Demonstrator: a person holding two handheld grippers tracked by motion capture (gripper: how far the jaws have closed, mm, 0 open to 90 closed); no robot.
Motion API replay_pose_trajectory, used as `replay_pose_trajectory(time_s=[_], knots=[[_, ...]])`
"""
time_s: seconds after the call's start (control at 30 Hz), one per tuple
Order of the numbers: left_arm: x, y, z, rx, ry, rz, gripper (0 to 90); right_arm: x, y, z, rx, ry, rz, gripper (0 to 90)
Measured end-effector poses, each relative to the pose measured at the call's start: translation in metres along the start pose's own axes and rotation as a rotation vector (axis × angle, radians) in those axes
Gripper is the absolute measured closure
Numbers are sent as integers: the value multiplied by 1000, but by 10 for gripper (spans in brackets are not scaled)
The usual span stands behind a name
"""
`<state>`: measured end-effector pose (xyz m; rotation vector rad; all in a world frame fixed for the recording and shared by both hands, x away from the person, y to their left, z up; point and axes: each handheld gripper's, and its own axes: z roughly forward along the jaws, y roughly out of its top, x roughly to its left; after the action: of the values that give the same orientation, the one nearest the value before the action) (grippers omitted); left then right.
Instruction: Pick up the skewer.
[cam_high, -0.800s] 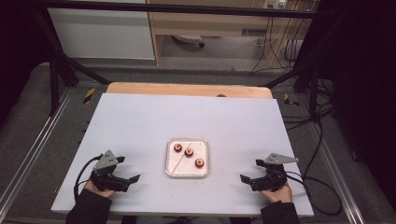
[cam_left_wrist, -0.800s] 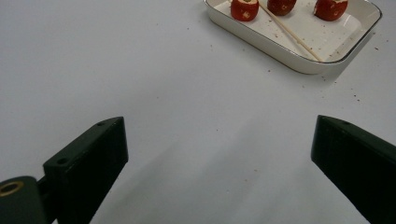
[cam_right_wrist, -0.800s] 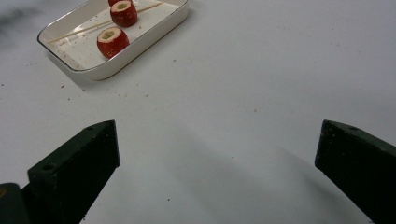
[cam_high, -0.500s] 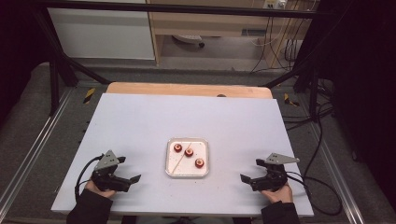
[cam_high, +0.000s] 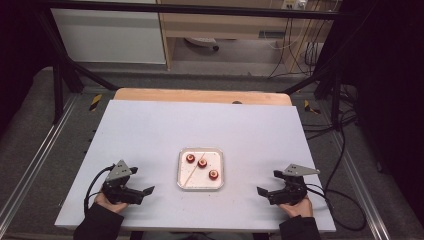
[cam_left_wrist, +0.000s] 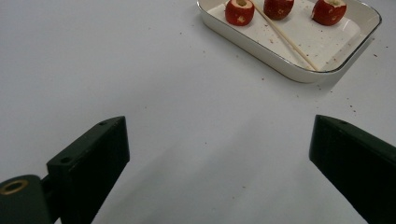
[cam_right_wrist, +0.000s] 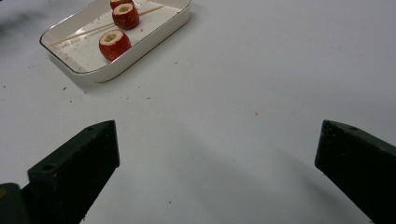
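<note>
High view: tray (cam_high: 218, 176) (three fruits) between hand-held grippers

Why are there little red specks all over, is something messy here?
Yes, a little. Tiny red crumbs lie scattered inside the white tray and on the table around it, likely shed by the three cored red fruits. A thin wooden skewer lies slantwise across the tray. Nothing looks tipped or broken.

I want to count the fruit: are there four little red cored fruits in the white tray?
No, the white rectangular tray holds three small red cored fruits beside a thin wooden skewer.
</note>
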<state>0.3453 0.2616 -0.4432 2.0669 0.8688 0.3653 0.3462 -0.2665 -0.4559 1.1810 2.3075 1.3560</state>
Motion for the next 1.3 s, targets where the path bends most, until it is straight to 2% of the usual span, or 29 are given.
replay_pose_trajectory(time_s=[0.5, 0.63, 0.9, 1.3], knots=[[-15, 12, 9, 13, -6, -4, 53, 0, 0, 1, 4, -2, -3, 5], [-19, 17, 11, 13, -2, -9, 54, 0, 0, 1, 5, -2, -2, 5], [-30, 32, 15, 16, -2, 8, 60, 0, 0, 1, 5, 0, -3, 5], [-52, 59, 40, 66, 12, 19, 109, 0, 0, 1, 10, -1, -6, 5]])
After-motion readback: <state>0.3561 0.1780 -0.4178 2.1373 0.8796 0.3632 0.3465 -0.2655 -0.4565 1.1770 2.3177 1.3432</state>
